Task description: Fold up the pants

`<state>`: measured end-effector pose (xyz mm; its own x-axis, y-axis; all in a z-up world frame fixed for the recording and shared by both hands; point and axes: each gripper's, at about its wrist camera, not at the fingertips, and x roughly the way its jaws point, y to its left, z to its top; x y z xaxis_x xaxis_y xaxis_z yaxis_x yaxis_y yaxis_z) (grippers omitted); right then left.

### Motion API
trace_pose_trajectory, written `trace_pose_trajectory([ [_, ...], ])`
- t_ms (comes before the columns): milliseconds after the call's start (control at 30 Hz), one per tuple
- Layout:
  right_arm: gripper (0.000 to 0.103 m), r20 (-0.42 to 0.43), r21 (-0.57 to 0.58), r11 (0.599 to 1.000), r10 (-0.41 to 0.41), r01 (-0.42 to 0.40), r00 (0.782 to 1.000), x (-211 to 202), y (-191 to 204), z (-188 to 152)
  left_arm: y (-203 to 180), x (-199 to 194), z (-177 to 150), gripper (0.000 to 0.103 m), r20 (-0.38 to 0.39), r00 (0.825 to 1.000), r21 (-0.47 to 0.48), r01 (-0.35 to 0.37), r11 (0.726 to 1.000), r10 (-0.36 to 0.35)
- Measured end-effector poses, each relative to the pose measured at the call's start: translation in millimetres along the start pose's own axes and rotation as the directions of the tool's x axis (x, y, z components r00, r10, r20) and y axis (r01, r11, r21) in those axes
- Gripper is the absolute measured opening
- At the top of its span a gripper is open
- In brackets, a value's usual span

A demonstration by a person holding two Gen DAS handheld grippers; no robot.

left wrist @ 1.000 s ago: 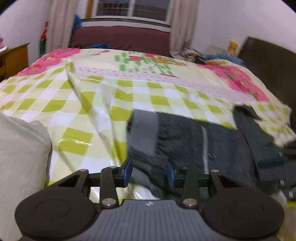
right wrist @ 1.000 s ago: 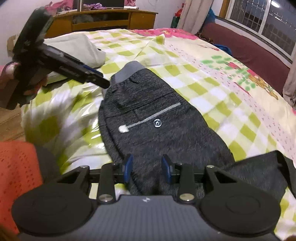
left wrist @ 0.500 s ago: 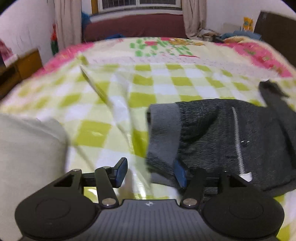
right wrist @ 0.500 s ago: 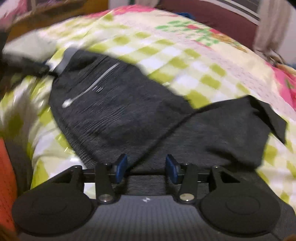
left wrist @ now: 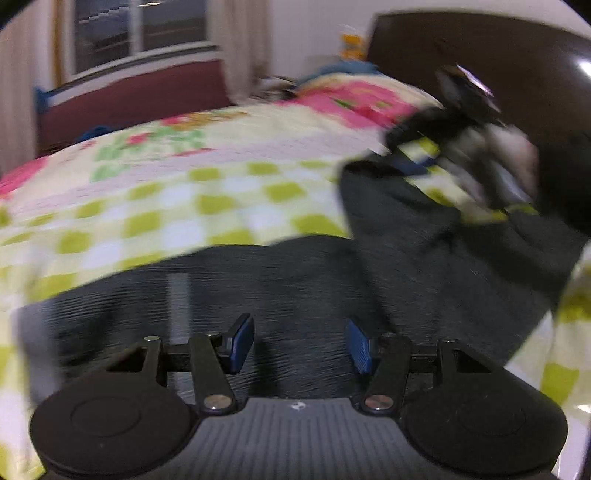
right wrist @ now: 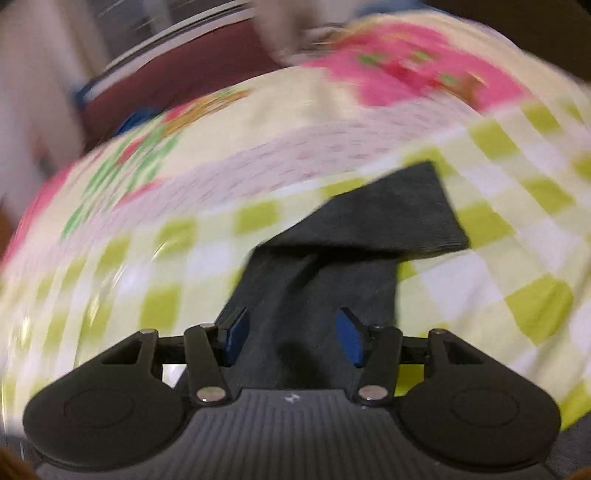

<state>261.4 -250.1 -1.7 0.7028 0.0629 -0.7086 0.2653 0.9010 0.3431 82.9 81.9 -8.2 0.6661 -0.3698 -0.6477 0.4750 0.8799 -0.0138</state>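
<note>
Dark grey pants (left wrist: 295, 280) lie flat on a bed with a green-checked cover (left wrist: 177, 206). My left gripper (left wrist: 298, 345) is open and empty, low over the seat of the pants. My right gripper (right wrist: 291, 336) is open and empty over a pant leg (right wrist: 325, 280), whose end (right wrist: 402, 214) is bent off to the right. In the left wrist view the right gripper (left wrist: 461, 147) shows blurred at the far right above the leg ends.
A dark headboard (left wrist: 480, 55) stands at the right end of the bed. A maroon sofa (left wrist: 129, 96) and a window (left wrist: 140, 33) lie beyond the bed. Both views are motion-blurred.
Both grippers have swung to the right along the pants, from the waistband end toward the legs. Both have stayed open and hold nothing.
</note>
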Motion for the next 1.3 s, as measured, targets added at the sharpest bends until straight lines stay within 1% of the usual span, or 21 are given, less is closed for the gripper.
trace_pose_trajectory([
  [67, 0.054, 0.025, 0.116, 0.993, 0.015, -0.018, 1.0, 15.5, -18.8, 11.4, -14.8, 16.9, 2.1, 0.069, -0.018, 1.0, 0.031, 0.023, 0.999, -0.023],
  [133, 0.054, 0.045, 0.203, 0.978, 0.035, -0.043, 0.998, 25.9, -34.0, 17.3, -19.7, 26.0, 4.0, 0.069, -0.023, 0.999, 0.037, 0.047, 0.998, -0.046],
  [233, 0.055, 0.079, 0.323, 0.943, 0.058, -0.08, 0.995, 39.6, -54.9, 18.6, -26.2, 35.8, 8.4, 0.069, -0.029, 0.998, 0.036, 0.051, 0.998, -0.05],
  [267, 0.054, 0.09, 0.351, 0.932, 0.066, -0.094, 0.994, 43.7, -58.5, 18.8, -27.0, 39.8, 9.5, 0.069, -0.033, 0.998, 0.031, 0.049, 0.998, -0.048],
  [333, 0.035, 0.106, 0.394, 0.913, 0.073, -0.109, 0.992, 50.0, -64.3, 19.4, -26.5, 39.9, 8.0, 0.069, -0.045, 0.998, 0.02, 0.043, 0.999, -0.042],
  [367, 0.016, 0.106, 0.404, 0.908, 0.073, -0.11, 0.992, 52.7, -66.2, 20.5, -28.1, 37.7, 7.1, 0.069, -0.05, 0.998, 0.018, 0.041, 0.999, -0.04],
  [400, 0.006, 0.104, 0.41, 0.905, 0.077, -0.113, 0.992, 53.3, -68.0, 21.5, -28.7, 38.2, 7.6, 0.069, -0.056, 0.998, 0.019, 0.038, 0.999, -0.036],
  [467, 0.004, 0.121, 0.409, 0.903, 0.091, -0.134, 0.988, 48.6, -72.5, 24.4, -33.0, 40.6, 10.0, 0.069, -0.065, 0.998, 0.032, 0.028, 0.999, -0.026],
  [567, 0.004, 0.2, 0.352, 0.917, 0.126, -0.191, 0.972, 21.5, -80.6, 30.7, -38.4, 42.0, 13.0, 0.069, -0.074, 0.997, 0.056, 0.012, 0.998, -0.008],
  [633, 0.003, 0.237, 0.322, 0.919, 0.153, -0.226, 0.959, -6.2, -91.4, 35.3, -41.3, 41.9, 14.4, 0.069, -0.077, 0.997, 0.068, 0.007, 0.998, -0.002],
  [733, 0.003, 0.286, 0.301, 0.913, 0.188, -0.274, 0.94, -62.7, -115.1, 33.7, -50.1, 40.1, 20.0, 0.069, -0.07, 0.998, 0.083, 0.0, 0.997, 0.005],
  [833, 0.003, 0.337, 0.282, 0.912, 0.197, -0.299, 0.921, -127.9, -145.0, 27.1, -59.9, 31.8, 22.9, 0.068, -0.046, 0.999, 0.1, 0.005, 0.995, 0.0],
  [933, 0.003, 0.387, 0.281, 0.918, 0.16, -0.281, 0.908, -191.2, -177.4, 15.4, -70.9, 26.0, 25.8, 0.069, -0.032, 0.999, 0.119, 0.02, 0.993, -0.016],
  [1000, 0.003, 0.417, 0.301, 0.916, 0.125, -0.267, 0.9, -230.7, -202.2, 4.5, -83.0, 21.3, 28.5, 0.069, -0.024, 0.999, 0.134, 0.051, 0.99, -0.048],
  [1067, 0.003, 0.443, 0.321, 0.916, 0.08, -0.242, 0.893, -263.6, -224.6, -8.7, -97.3, 16.8, 28.2, 0.069, -0.011, 0.997, 0.175, 0.071, 0.982, -0.07],
  [1100, 0.003, 0.447, 0.32, 0.923, 0.052, -0.214, 0.893, -278.9, -235.1, -18.1, -107.0, 14.8, 27.7, 0.069, -0.005, 0.997, 0.206, 0.078, 0.975, -0.079],
  [1167, 0.003, 0.439, 0.315, 0.936, 0.002, -0.155, 0.899, -293.7, -249.0, -35.5, -123.6, 13.3, 26.5, 0.069, -0.008, 0.995, 0.254, 0.098, 0.962, -0.099],
  [1200, 0.004, 0.42, 0.296, 0.948, -0.02, -0.116, 0.907, -295.8, -255.1, -45.1, -132.4, 14.2, 24.2, 0.069, -0.02, 0.993, 0.275, 0.114, 0.955, -0.113],
  [1233, 0.004, 0.386, 0.284, 0.955, -0.032, -0.085, 0.922, -292.1, -263.2, -54.1, -140.4, 16.1, 21.0, 0.069, -0.034, 0.992, 0.294, 0.127, 0.947, -0.122],
  [1267, 0.006, 0.351, 0.3, 0.952, -0.057, -0.055, 0.935, -284.1, -270.5, -62.1, -148.5, 20.2, 17.3, 0.069, -0.057, 0.991, 0.316, 0.137, 0.939, -0.125],
  [1300, 0.01, 0.301, 0.324, 0.945, -0.063, -0.04, 0.951, -273.0, -280.4, -70.0, -154.3, 24.5, 14.0, 0.069, -0.081, 0.989, 0.337, 0.141, 0.931, -0.121],
])
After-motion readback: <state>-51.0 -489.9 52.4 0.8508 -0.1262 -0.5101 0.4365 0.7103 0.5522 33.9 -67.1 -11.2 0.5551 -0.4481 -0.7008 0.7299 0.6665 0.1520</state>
